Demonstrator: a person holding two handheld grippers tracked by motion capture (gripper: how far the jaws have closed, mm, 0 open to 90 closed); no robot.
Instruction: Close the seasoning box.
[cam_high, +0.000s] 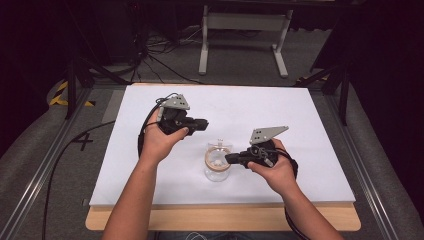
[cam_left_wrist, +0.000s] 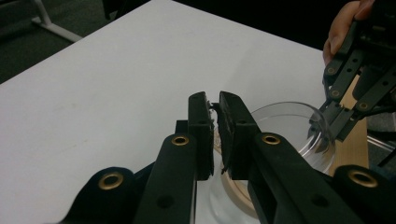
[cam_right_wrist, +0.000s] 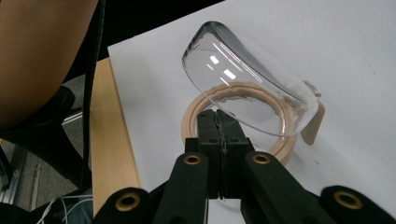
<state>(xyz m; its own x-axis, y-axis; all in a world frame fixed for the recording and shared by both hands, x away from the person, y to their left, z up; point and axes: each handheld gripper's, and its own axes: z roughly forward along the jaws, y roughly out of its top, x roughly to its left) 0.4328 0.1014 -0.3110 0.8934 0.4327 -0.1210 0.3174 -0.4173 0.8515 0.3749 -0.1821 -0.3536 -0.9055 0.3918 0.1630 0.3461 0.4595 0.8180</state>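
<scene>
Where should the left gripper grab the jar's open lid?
Probably pinch the lid at its raised free edge, from the side opposite the hinge. It stands tilted open above the gasket ring, and the right gripper holds the jar by its rim.

jar (cam_high: 216, 172): clear glossy glass (perhaps plastic) | table (cam_high: 150, 220): matt wood edge
</scene>
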